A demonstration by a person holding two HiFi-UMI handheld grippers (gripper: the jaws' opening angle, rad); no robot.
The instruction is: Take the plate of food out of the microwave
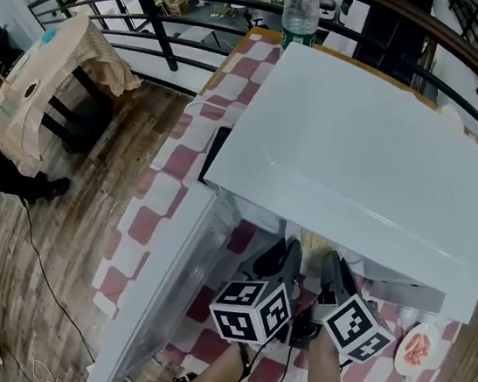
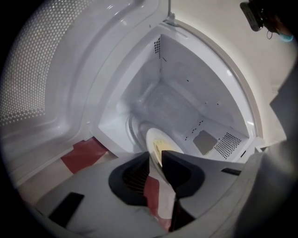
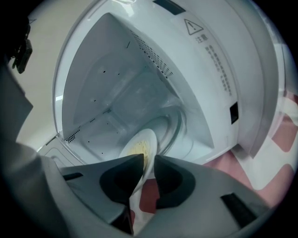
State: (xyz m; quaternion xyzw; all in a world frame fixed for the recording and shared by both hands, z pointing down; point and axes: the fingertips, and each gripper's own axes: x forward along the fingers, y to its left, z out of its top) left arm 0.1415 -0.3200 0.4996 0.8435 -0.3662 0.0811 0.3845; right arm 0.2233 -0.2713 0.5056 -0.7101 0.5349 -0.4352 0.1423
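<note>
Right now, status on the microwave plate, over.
Left gripper, right gripper: jaws astride the rim, grip unconfirmed. Plate of food inside microwave. Door open, nothing in the way.

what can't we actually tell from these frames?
Plate: head view, hidden under the microwave top.
Left gripper, right gripper: rim between jaws, pad contact unclear in both gripper views.
Food on plate: yellowish, partly behind jaws.
Small dish, head view: contents too small.

White microwave (image 1: 359, 150) with its door (image 1: 156, 307) swung open toward lower left of the head view, round white plate (image 2: 157, 139) with yellowish food (image 3: 136, 148) on the turntable inside, at the cavity front, lower centre in both gripper views.
</note>
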